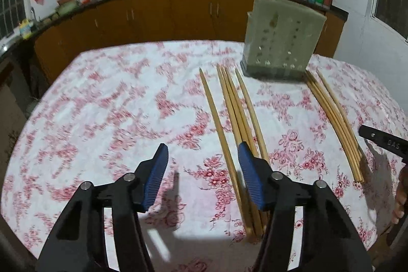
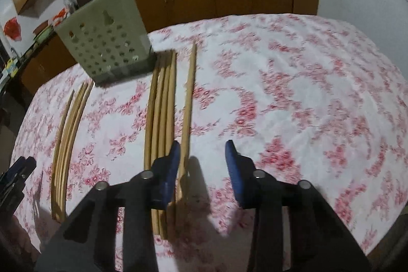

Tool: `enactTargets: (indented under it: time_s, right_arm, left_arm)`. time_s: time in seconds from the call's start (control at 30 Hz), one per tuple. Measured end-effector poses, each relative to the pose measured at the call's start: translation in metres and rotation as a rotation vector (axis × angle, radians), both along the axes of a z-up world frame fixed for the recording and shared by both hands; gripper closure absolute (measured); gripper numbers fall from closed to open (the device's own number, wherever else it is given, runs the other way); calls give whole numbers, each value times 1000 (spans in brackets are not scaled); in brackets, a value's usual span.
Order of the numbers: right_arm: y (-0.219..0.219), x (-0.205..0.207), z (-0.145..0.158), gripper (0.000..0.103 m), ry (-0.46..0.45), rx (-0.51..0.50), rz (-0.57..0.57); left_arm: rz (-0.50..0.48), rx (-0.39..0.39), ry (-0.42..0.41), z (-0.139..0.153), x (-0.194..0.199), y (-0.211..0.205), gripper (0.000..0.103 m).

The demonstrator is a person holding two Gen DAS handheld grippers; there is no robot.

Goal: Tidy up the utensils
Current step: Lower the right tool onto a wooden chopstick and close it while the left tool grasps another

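Observation:
Several wooden chopsticks lie on the floral tablecloth in two bunches. In the left wrist view one bunch (image 1: pixel 237 119) runs under my left gripper's right finger, and the other bunch (image 1: pixel 334 116) lies further right. A pale green perforated utensil holder (image 1: pixel 280 42) stands behind them. My left gripper (image 1: pixel 202 156) is open and empty above the cloth. In the right wrist view my right gripper (image 2: pixel 202 152) is open and empty, just right of the nearer bunch (image 2: pixel 163 119). The other bunch (image 2: pixel 68 134) lies at left, with the holder (image 2: pixel 107 37) behind.
The round table (image 1: pixel 102 106) has a white cloth with red flowers. Orange kitchen cabinets (image 1: pixel 153 14) and a dark counter with woks stand behind it. The right gripper's edge (image 1: pixel 382 142) shows at the far right, and the left gripper's edge (image 2: pixel 15 177) at the far left.

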State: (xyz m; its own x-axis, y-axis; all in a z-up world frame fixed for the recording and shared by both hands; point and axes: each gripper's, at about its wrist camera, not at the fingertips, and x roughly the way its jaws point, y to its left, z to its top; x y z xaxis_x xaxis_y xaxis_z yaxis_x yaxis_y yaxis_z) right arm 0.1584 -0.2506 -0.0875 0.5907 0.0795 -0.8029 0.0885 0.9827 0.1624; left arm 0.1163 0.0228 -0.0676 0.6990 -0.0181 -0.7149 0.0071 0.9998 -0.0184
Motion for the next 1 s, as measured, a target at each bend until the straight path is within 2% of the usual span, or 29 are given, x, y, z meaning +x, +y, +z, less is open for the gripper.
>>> enactTargets:
  time_s: [0.07,0.17,0.23,0.33,0.5,0.63,0.7,1.0]
  right_arm:
    - [4,6,-4,68,17,-12,14]
    - [8,10,-7,75,11,-41,28]
    - [10,10,-8,84,8,-72,27]
    - [3,10,-8,91,3,-57,11]
    - [0,9,-8,92,-3,-61,9]
    - [3,10,-10,89,-12,-61,15]
    - [4,11,-10,92,-15,-72,18]
    - [-12,34,-12,94,-26,-56,-40]
  left_arm:
    - [-11,-19,27,-5,4,-1,54]
    - [-23,-30,52,-10,11,-2,61]
    - [-36,-37,67,-13,13,-5,65]
    - [-54,-53,87,-16,17,-7,71]
    - [-66,-51,122,-23,22,-9,79]
    - [-54,-42,125,-24,25,-6,91]
    - [-49,-41,130,-24,32,-4,94]
    - [-29,-38,114,-25,58,6,95]
